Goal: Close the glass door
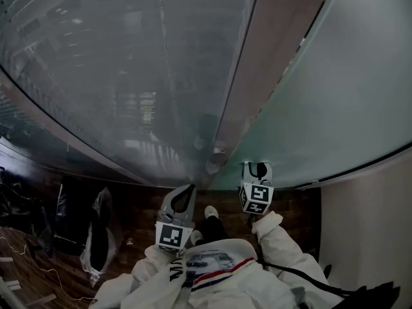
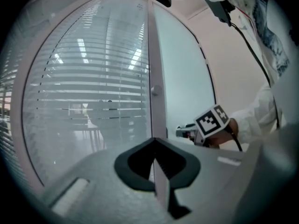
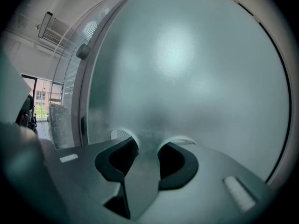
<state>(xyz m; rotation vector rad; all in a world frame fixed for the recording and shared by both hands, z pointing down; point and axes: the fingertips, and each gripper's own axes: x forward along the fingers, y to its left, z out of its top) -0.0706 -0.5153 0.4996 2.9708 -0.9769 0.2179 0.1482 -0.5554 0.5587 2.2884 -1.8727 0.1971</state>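
The frosted glass door [image 1: 347,95] fills the right of the head view, and its pale edge frame [image 1: 257,76] carries a small round knob [image 1: 219,152]. My right gripper [image 1: 257,170] is tip-first against the frosted pane [image 3: 187,69], its jaws apart with nothing between them [image 3: 148,141]. My left gripper [image 1: 183,195] points at the foot of the frame [image 2: 156,78], just left of the door, with its jaws closed together and empty [image 2: 155,141]. In the left gripper view the right gripper [image 2: 184,130] shows at the pane [image 2: 180,78].
Left of the frame stands a clear glass wall with blinds [image 1: 116,76]. A white wall [image 1: 367,237] closes the right side. Dark bags [image 1: 77,227] and thin cables lie on the wooden floor at the left. The person's shoe [image 1: 211,212] is between the grippers.
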